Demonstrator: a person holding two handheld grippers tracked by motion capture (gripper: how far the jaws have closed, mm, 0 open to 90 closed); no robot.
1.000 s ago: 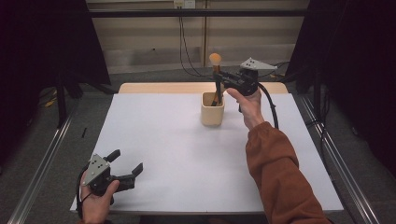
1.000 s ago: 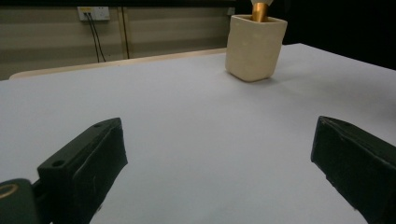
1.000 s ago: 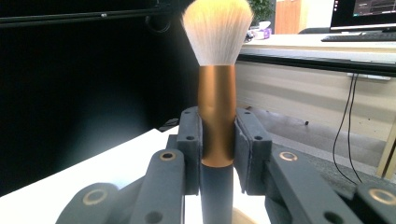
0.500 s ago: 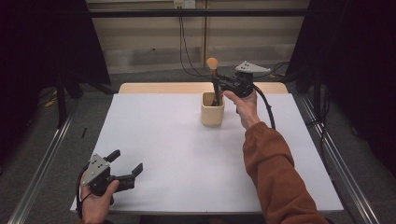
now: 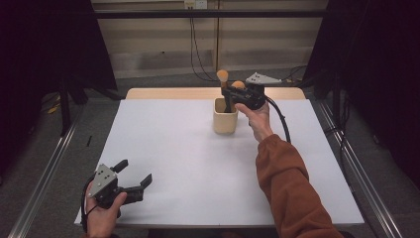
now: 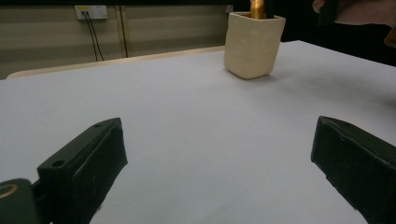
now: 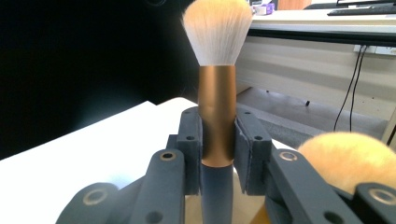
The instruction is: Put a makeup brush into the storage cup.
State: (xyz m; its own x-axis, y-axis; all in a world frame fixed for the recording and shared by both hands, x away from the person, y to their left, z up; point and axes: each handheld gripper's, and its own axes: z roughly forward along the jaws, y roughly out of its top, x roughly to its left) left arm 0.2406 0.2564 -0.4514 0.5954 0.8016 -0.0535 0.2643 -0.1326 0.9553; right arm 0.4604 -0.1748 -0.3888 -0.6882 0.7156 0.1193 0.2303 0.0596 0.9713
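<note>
- Right gripper (image 7: 217, 140) is clamping the copper ferrule of a tall makeup brush with cream-white bristles (image 7: 216, 70), standing upright in the cream square ceramic cup (image 5: 225, 115).
- Its dark handle is disappearing below the gripper's pads, hiding the cup's inside.
- A second, orange-tufted brush (image 7: 348, 161) is sitting partly cut off.
- Left gripper (image 5: 134, 181) is resting wide open, gripping nothing, on the white surface (image 5: 198, 163), well apart.

We see a rust-orange sleeve (image 5: 292, 188) on the right arm, and each hand carries a black claw, left claw (image 5: 132, 181) and right claw (image 5: 231, 94), topped with a grey three-cornered plate, round screw holes in the jaws, a black cable (image 5: 280, 121) trailing.
</note>
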